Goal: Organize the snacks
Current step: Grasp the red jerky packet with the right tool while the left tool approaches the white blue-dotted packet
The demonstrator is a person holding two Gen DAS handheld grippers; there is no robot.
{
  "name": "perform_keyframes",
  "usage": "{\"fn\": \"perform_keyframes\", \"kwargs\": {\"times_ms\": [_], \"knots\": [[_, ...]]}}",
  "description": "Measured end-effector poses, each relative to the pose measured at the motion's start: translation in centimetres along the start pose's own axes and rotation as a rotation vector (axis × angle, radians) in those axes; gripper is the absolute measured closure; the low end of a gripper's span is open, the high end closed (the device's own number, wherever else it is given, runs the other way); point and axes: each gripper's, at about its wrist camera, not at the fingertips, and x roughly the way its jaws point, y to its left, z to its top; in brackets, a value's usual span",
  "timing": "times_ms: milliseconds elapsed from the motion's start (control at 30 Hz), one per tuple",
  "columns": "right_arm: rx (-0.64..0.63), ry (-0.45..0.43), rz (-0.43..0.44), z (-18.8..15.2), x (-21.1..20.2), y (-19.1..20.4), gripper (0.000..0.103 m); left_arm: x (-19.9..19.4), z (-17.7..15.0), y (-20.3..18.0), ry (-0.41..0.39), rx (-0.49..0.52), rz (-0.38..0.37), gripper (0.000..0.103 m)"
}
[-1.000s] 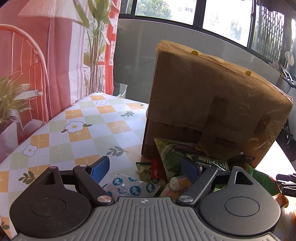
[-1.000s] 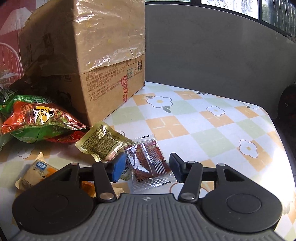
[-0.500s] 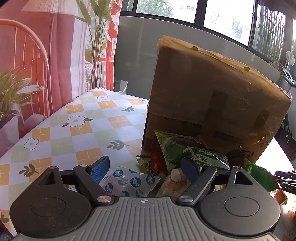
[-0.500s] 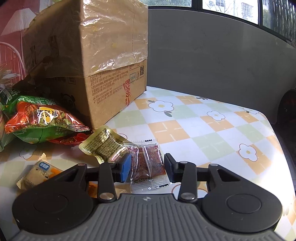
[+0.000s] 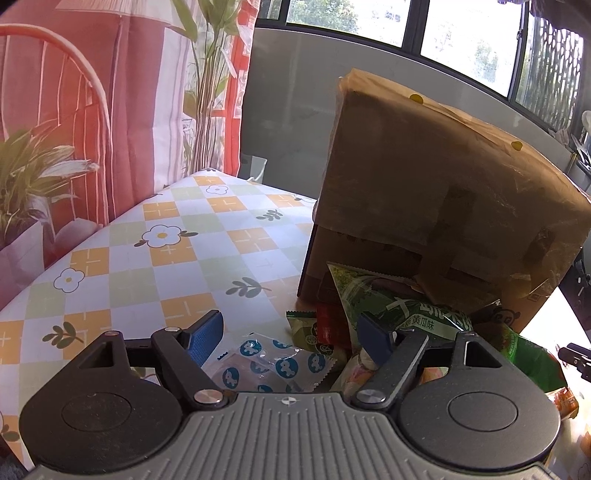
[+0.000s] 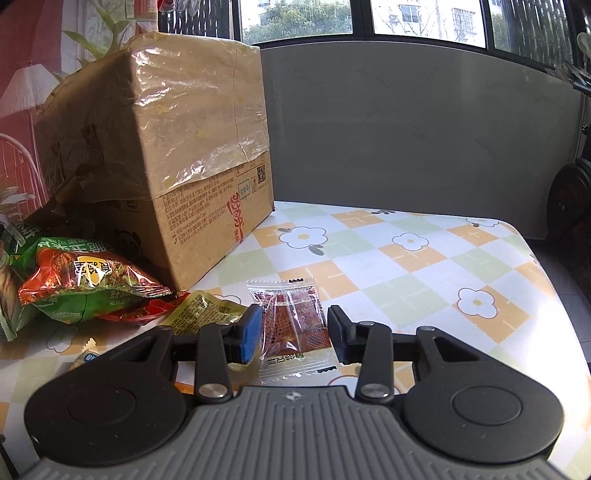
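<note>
Currently the right tool [image 6: 294,332] is spread astride one clear, flat plastic sachet of red-brown snack [image 6: 291,325], lying on the checked surface [image 6: 424,280] at 4 o'clock of one brown cardboard box [image 6: 166,147]. Judged light, limp, slippery: pinch mid-body. The left tool [image 5: 291,338] is spread, holding nothing.

My desk [image 5: 155,266] carries a checked cloth of orange, pale green and white squares printed with flowers and leaf sprigs. Beyond its far edge stands a plain grey wall panel [image 6: 424,140], topped by dark-framed windows [image 6: 424,18] showing trees and buildings in daylight. Along the left edge hangs a red-and-white printed curtain [image 5: 92,110]. Sunlight falls bright across the desk's right side.
</note>
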Motion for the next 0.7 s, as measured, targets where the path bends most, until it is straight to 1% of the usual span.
{"fn": "perform_keyframes", "kwargs": {"times_ms": [67, 167, 233, 333, 367, 400, 433, 500, 600, 700], "knots": [[0.002, 0.002, -0.001, 0.0, 0.0, 0.2, 0.062, -0.2, 0.1, 0.4, -0.003, -0.015, -0.010, 0.022], [-0.058, 0.039, -0.016, 0.1, 0.2, 1.1, 0.062, -0.6, 0.4, 1.3, -0.013, -0.036, -0.013, 0.022], [-0.055, 0.043, -0.029, 0.4, -0.1, 1.2, 0.062, -0.9, 0.8, 2.4, -0.013, -0.057, -0.025, 0.022], [0.009, -0.014, -0.035, 1.3, -1.8, 1.3, 0.062, -0.8, 1.1, 4.6, -0.004, -0.091, -0.056, 0.022], [0.037, -0.033, -0.029, 1.6, -2.6, 1.6, 0.062, -0.6, 1.1, 5.4, 0.002, -0.108, -0.052, 0.022], [0.054, -0.051, -0.022, 1.9, -3.3, 2.0, 0.062, -0.4, 1.1, 6.1, 0.011, -0.123, -0.044, 0.024], [0.063, -0.070, -0.016, 2.2, -4.0, 2.7, 0.062, -0.3, 1.0, 6.8, 0.020, -0.137, -0.037, 0.029], [0.068, -0.096, 0.004, 2.5, -5.1, 4.5, 0.062, 0.1, 1.0, 7.9, 0.041, -0.159, -0.030, 0.032], [0.077, -0.128, 0.030, 2.4, -6.2, 7.4, 0.062, 0.4, 0.8, 8.8, 0.055, -0.159, -0.052, 0.033], [0.123, -0.165, 0.053, 2.1, -7.1, 10.0, 0.062, 0.4, 0.7, 8.7, 0.063, -0.127, -0.088, 0.037]]}}
